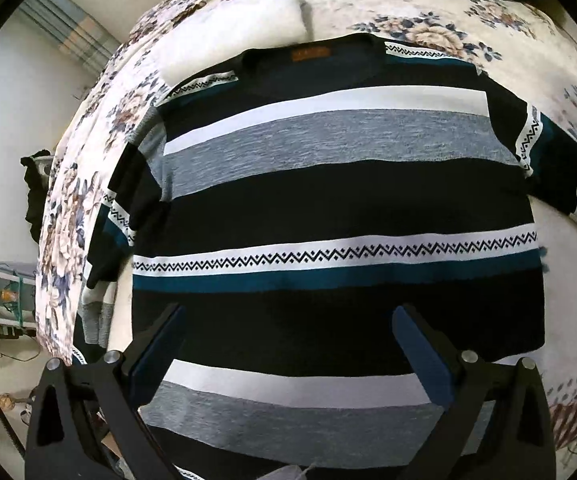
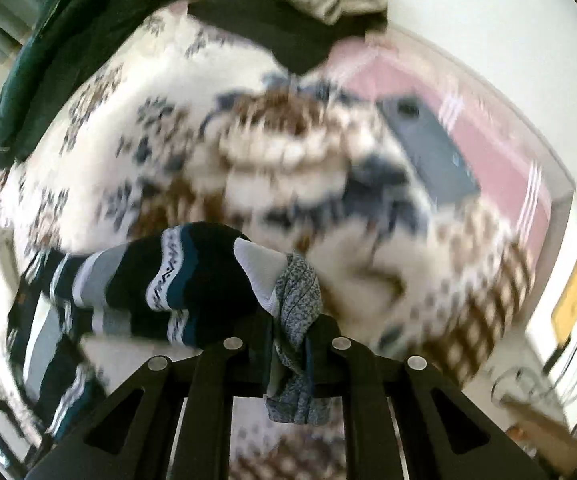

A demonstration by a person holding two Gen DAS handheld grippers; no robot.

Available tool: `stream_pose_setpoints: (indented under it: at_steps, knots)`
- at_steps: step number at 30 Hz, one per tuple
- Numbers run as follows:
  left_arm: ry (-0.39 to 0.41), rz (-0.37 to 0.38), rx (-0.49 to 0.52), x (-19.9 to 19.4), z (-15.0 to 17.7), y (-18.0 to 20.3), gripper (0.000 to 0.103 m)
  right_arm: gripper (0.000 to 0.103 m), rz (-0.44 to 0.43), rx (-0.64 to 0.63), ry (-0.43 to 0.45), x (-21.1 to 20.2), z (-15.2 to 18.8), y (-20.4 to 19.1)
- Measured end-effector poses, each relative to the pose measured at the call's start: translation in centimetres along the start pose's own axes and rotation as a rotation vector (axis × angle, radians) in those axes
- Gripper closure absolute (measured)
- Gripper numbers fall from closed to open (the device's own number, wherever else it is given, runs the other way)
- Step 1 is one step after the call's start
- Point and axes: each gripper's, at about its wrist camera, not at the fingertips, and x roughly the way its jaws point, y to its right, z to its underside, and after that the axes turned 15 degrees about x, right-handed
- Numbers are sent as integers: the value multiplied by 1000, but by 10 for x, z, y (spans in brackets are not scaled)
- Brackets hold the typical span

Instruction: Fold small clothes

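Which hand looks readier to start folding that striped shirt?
Probably the right. Its gripper is shut on a bunched edge of the shirt, so it could carry that across. The left gripper hangs open over the shirt's lower part, gripping nothing.

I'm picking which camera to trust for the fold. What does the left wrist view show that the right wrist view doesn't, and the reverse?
Left wrist only: the striped black, white, grey and teal knit shirt spread flat, with the open left hand-held gripper over its hem.

Right wrist only: the right hand-held gripper shut on a bunched corner of the shirt, and a dark grey phone.

Both: the shirt on the floral cream bedspread.
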Motion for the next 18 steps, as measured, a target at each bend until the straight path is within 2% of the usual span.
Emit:
stream_pose_setpoints:
  at_steps: [1,3,5,7,11,16,18]
  knots:
    - [0,4,-4,1,-1,-2,0,86,20,11,-28,10,-8,-1]
    - [-3,8,-2,2,-2,-2,0,69,52,59,-84,10,-17,-6]
    - [-6,7,2,4,-1,-3,0,50,44,163,-97,13,-23,5]
    - [-17,5,0,10,0,-5,0,46,-10,265,-116,2,-19,14]
    - [-63,7,-24,24,6,-10,0,38,-103,456,-172,14,-2,48]
    - [-86,18,-27,34,8,-11,0,36,-91,566,-138,44,-2,75]
    - [-89,16,-17,36,7,-9,0,35,-93,601,-159,63,-10,82]
